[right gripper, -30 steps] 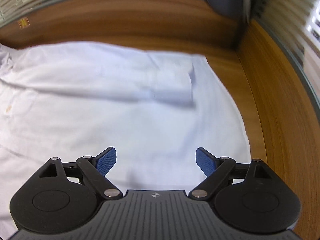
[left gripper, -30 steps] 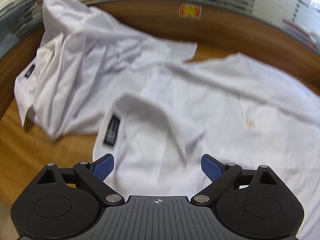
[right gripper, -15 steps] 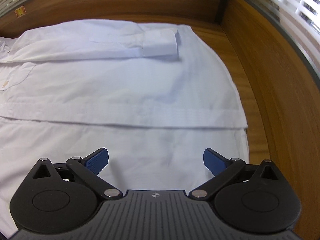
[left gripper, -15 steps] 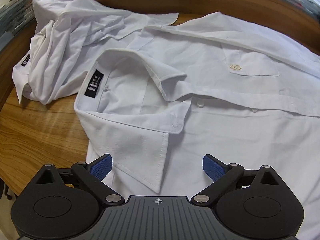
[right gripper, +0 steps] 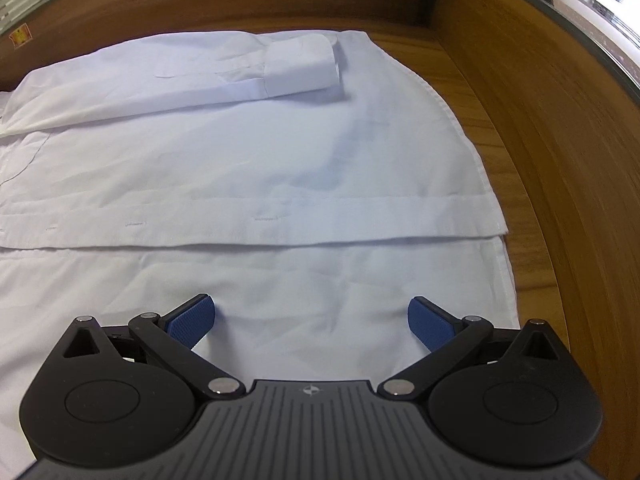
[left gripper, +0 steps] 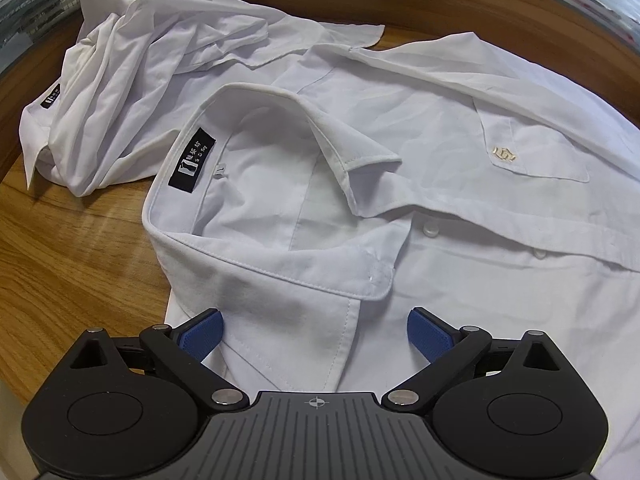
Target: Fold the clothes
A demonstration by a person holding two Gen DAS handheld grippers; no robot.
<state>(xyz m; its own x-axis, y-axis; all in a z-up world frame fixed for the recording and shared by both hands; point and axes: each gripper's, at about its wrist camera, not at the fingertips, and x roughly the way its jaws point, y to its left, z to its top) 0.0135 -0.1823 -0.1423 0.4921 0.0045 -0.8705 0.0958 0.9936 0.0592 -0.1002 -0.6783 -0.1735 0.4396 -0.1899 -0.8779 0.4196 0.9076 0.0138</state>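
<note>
I had the white dress shirt point(left gripper: 460, 208) spread front-up on the wooden desk point(left gripper: 72, 248), filling both frames, one sleeve already laid across its chest toward the top. My left hand-held gripper point(left gripper: 314, 330) hung wide over the collar point, holding nothing; my right hand-held gripper point(right gripper: 311, 320), jaws just opened wide, stood empty over the hem end. A crumpled second shirt point(left gripper: 152, 68) waited at upper left.

The black collar label point(left gripper: 192, 159) carries white characters, too small to read.
</note>
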